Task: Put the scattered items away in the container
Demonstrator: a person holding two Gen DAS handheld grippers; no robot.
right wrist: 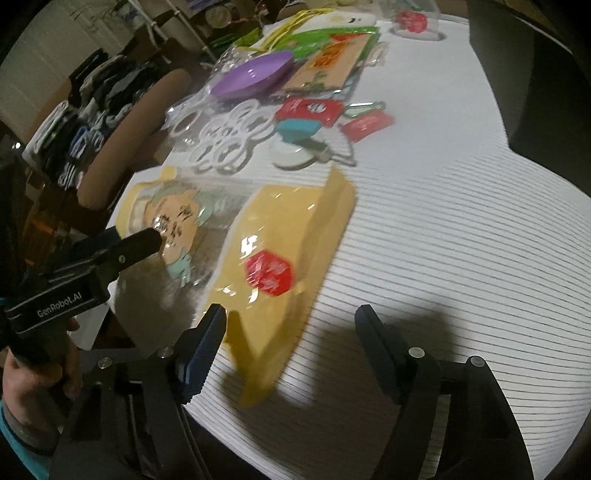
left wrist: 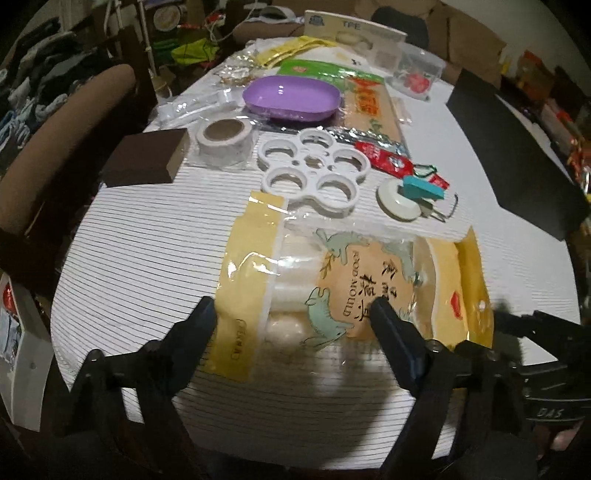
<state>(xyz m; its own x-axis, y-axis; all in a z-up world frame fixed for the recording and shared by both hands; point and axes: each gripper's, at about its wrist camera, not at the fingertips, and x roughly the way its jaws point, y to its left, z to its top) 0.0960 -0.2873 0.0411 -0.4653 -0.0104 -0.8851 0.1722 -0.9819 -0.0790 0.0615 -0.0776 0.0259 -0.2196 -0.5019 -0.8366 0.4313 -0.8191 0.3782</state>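
A yellow "food mould" packet (left wrist: pixel 332 288) lies on the striped tablecloth near the front edge; it also shows in the right wrist view (right wrist: pixel 280 236). My left gripper (left wrist: pixel 291 314) is open, its fingers straddling the packet's near end just above it. My right gripper (right wrist: pixel 290 321) is open at the packet's right end, its left finger (right wrist: pixel 207 343) beside the raised corner. A purple oval dish (left wrist: pixel 291 98) sits further back. Scattered items: white ring mould (left wrist: pixel 314 170), tape roll (left wrist: pixel 223 142), red sachet (left wrist: pixel 388 158), white disc with teal block (left wrist: pixel 402 199).
A dark brown block (left wrist: pixel 146 158) sits at the table's left edge. A black mat (left wrist: pixel 517 155) lies at right. Green and orange packets (left wrist: pixel 354 92) and a white box (left wrist: pixel 354 33) lie behind the dish. A brown chair (left wrist: pixel 55 140) stands left of the table.
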